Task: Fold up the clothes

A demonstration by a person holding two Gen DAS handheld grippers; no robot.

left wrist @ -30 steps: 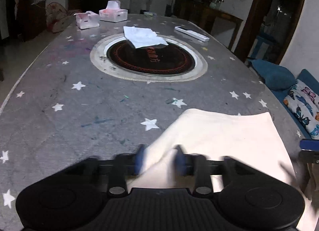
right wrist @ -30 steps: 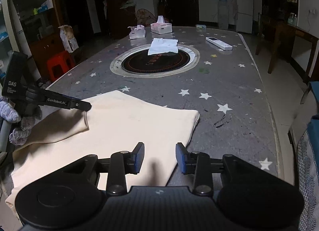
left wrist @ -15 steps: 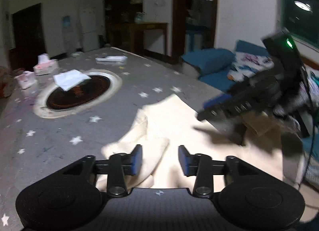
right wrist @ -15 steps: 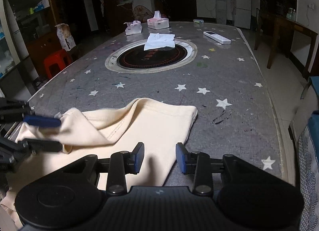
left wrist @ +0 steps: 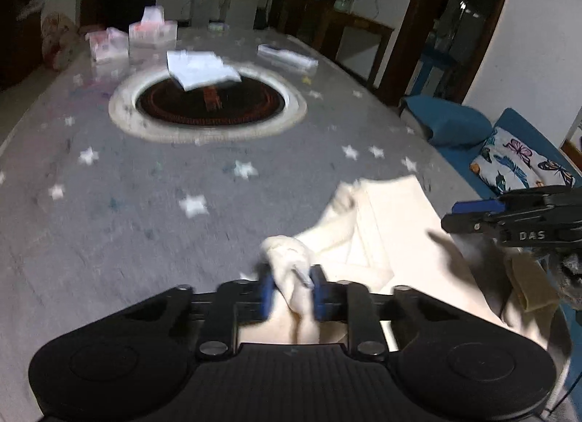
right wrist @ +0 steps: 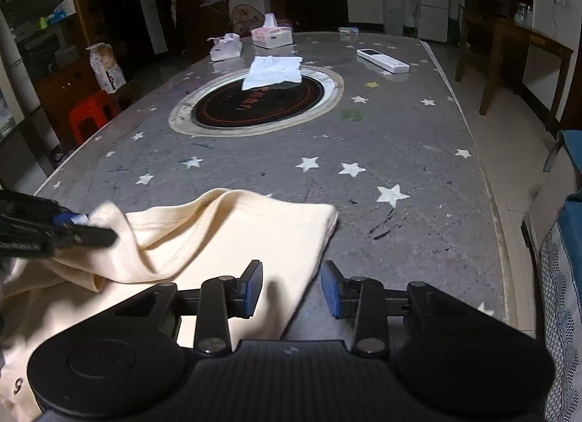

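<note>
A cream garment [right wrist: 240, 236] lies at the near edge of the grey star-patterned table [right wrist: 363, 138]; it also shows in the left wrist view [left wrist: 393, 233]. My left gripper [left wrist: 290, 293] is shut on a bunched fold of the garment's left side and lifts it; from the right wrist view it shows at the left [right wrist: 83, 229]. My right gripper [right wrist: 292, 289] is open and empty, low over the garment's near right edge; it shows at the right of the left wrist view [left wrist: 473, 216].
A round dark hotplate [right wrist: 258, 102] sits in the table's middle with a white cloth [right wrist: 274, 71] on it. Two tissue boxes [right wrist: 271, 36] and a remote [right wrist: 382, 60] lie further back. A blue sofa with a cushion [left wrist: 516, 163] stands right of the table.
My left gripper has swung back toward the table and closed on a fold of the garment. My right gripper has stayed open at the near edge.
</note>
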